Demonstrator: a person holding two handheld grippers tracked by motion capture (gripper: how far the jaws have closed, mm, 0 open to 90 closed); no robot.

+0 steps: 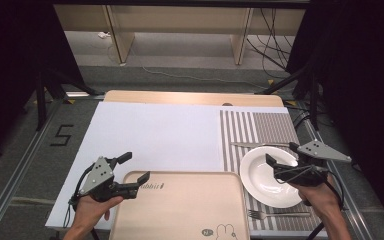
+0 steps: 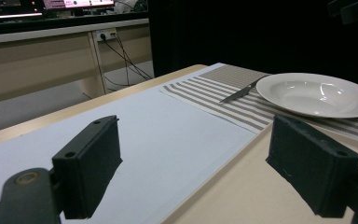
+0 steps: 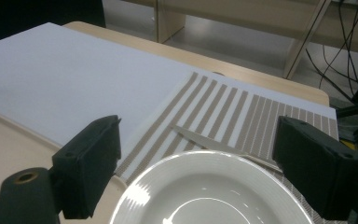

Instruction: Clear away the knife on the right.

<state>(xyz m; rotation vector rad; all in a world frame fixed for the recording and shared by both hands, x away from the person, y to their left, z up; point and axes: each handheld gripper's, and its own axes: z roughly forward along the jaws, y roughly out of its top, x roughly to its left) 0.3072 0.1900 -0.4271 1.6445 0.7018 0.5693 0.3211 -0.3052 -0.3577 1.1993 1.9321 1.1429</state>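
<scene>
A white deep plate (image 1: 272, 175) lies on a striped placemat (image 1: 260, 127) at the right. A knife (image 1: 257, 145) rests beyond it and a fork (image 1: 275, 214) lies in front. A beige tray (image 1: 180, 205) with a rabbit print sits at the front centre. My left gripper (image 1: 134, 167) is open at the tray's far left corner. In the left gripper view (image 2: 205, 172) one jaw hangs over the tray (image 2: 242, 196) and the other over the white board. My right gripper (image 1: 281, 153) is open above the plate's far rim, and the plate (image 3: 205, 196) and knife (image 3: 214, 144) lie between its jaws.
A white board (image 1: 155, 132) covers most of the wooden table (image 1: 190, 97). Black stands and cables flank the table on both sides, and wooden desk legs (image 1: 117, 35) stand on the floor beyond. In the left gripper view the plate (image 2: 317, 93) lies off to the right.
</scene>
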